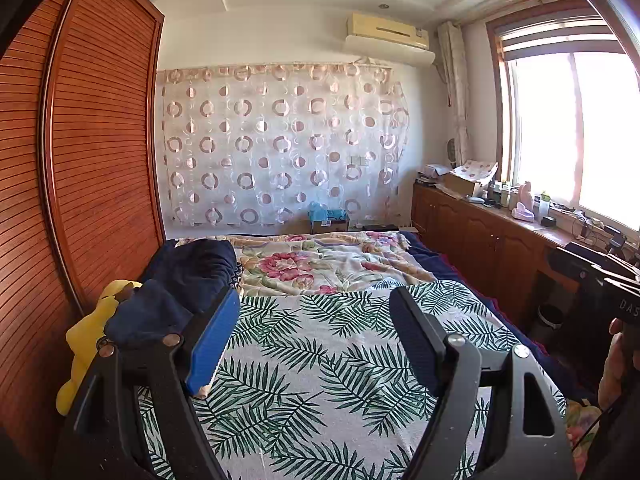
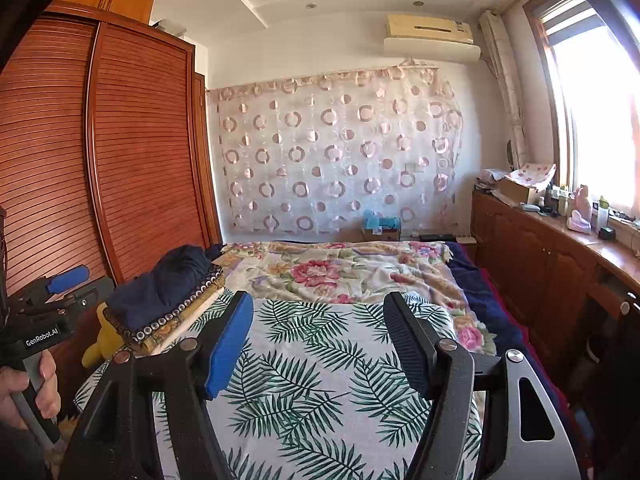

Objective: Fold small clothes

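A pile of dark navy clothes (image 1: 188, 280) lies at the bed's left edge, on top of folded patterned cloths (image 2: 180, 316) in the right wrist view, where the navy pile (image 2: 168, 280) also shows. A white cloth with green palm leaves (image 1: 320, 360) is spread flat on the bed under both grippers; it also shows in the right wrist view (image 2: 320, 380). My left gripper (image 1: 316, 308) is open and empty above it. My right gripper (image 2: 320, 312) is open and empty above it too. The left gripper's body (image 2: 48, 304) shows at the far left of the right wrist view.
A floral blanket (image 1: 320, 264) covers the far half of the bed. A yellow soft toy (image 1: 88, 340) sits between bed and wooden wardrobe (image 1: 80, 160) on the left. A wooden cabinet (image 1: 480, 240) with clutter runs under the window on the right.
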